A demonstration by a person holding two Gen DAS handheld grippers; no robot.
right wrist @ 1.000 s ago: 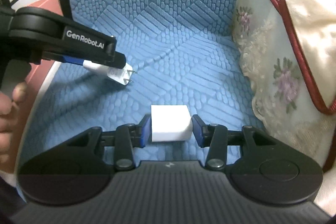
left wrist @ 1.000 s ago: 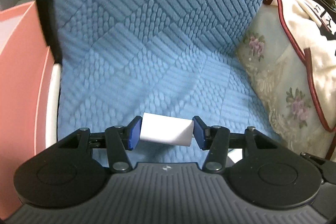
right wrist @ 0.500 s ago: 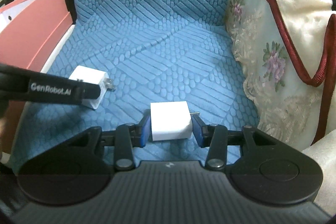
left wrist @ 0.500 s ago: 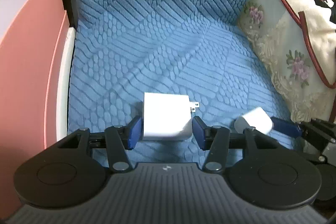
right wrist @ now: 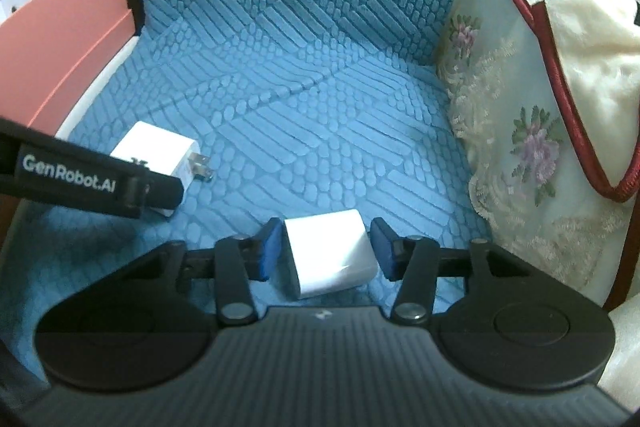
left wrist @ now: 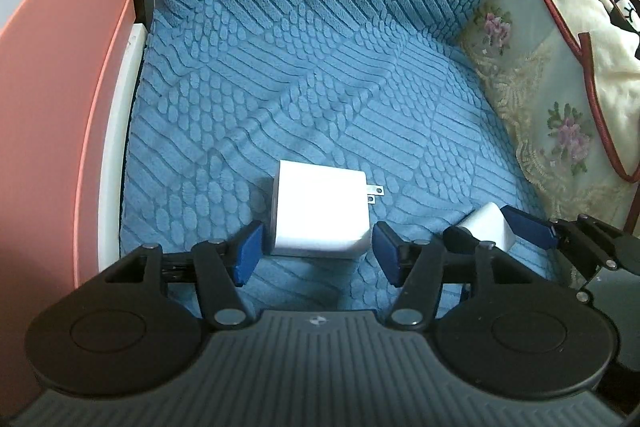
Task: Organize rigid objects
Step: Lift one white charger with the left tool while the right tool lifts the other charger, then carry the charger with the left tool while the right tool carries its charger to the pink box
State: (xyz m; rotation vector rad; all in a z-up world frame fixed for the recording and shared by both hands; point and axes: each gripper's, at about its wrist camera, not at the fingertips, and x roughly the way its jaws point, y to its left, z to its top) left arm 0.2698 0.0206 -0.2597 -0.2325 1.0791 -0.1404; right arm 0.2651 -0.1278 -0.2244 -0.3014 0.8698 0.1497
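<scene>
Both white plastic plug chargers (left wrist: 320,213) (right wrist: 332,253) now set down on blue quilted cushion (left wrist: 320,87); left gripper (left wrist: 318,253) and right gripper (right wrist: 324,251) opening, pads clear of them.

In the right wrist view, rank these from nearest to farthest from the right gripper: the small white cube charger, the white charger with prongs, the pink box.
1. small white cube charger: between the opening jaws of the right gripper, pads clear of it.
2. white charger with prongs: left, on the blue cushion, partly behind the left gripper.
3. pink box: far left, beyond the cushion's edge.
</scene>
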